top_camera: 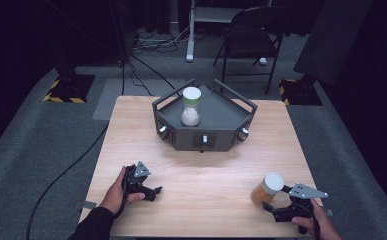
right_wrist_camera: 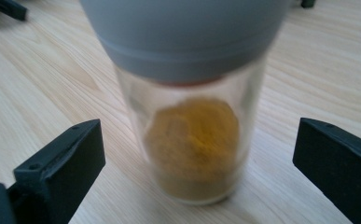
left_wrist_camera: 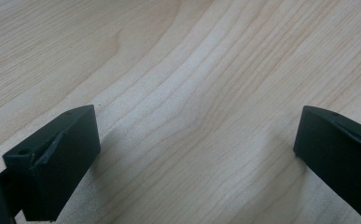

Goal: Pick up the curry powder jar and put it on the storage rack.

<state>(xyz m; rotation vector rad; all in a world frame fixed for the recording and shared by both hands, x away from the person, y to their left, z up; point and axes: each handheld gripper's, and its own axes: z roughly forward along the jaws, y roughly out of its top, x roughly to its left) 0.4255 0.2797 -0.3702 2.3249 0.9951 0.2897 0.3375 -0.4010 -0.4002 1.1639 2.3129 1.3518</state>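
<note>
A glass jar of yellow-brown powder (top_camera: 266, 190) with a pale lid stands on the wooden table (top_camera: 201, 165) near the front right. My right gripper (top_camera: 271, 207) is just in front of it, open, the jar (right_wrist_camera: 194, 149) standing between and slightly beyond the jaws without touching them. A second jar with white powder (top_camera: 191, 106) and a white lid with a green band stands in the dark grey tray (top_camera: 221, 127) at the table's far middle. My left gripper (top_camera: 153, 192) rests at the front left, open over bare wood (left_wrist_camera: 192, 93).
The grey tray has raised handles and small knobs on its front faces. A folding chair (top_camera: 251, 40) and cables lie on the floor beyond the table. The table's front edge runs close under both hands.
</note>
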